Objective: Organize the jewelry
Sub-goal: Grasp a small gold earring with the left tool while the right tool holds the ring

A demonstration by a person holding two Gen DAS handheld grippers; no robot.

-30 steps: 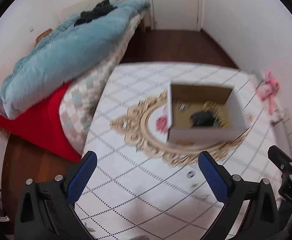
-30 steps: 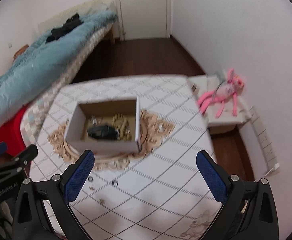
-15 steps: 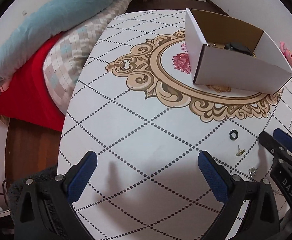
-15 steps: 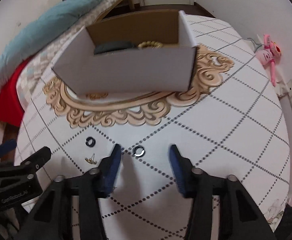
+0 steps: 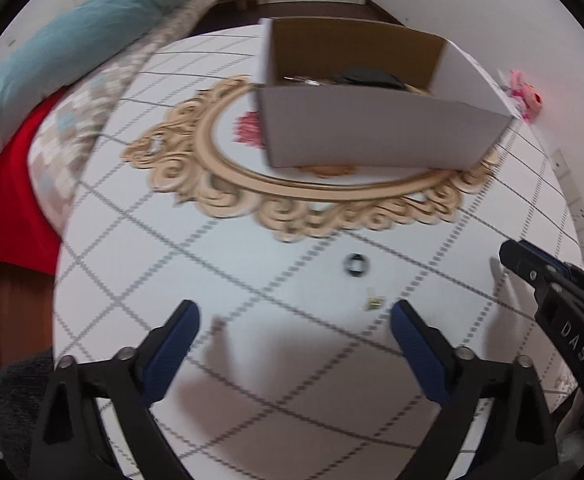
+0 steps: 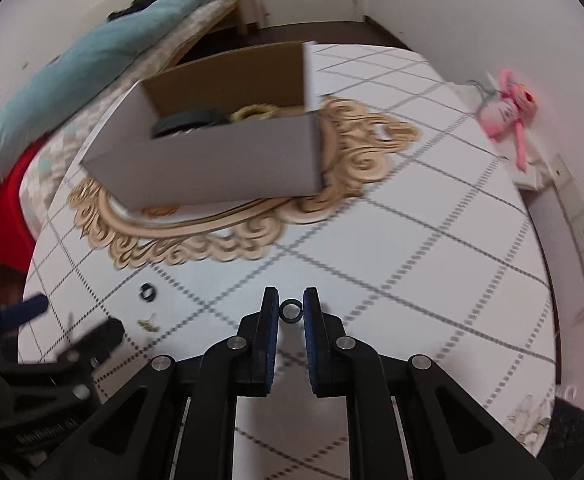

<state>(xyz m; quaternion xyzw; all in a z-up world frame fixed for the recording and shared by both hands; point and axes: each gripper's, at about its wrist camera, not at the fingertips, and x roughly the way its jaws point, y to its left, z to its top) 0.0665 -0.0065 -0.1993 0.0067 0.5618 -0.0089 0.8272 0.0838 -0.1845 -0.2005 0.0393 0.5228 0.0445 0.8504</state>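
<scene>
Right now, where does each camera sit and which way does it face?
Left wrist: on the left tongs, facing steeply down at the table; its wide-apart blue fingers show, with the right tongs at right.
Right wrist: on the right tongs, facing down; its fingers pinch a dark ring.
Shared: cardboard box, second ring, gold piece.

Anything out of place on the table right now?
Yes: a dark ring and a small gold piece lie loose on the table, outside the cardboard box. The right gripper is pinching another ring.
</scene>
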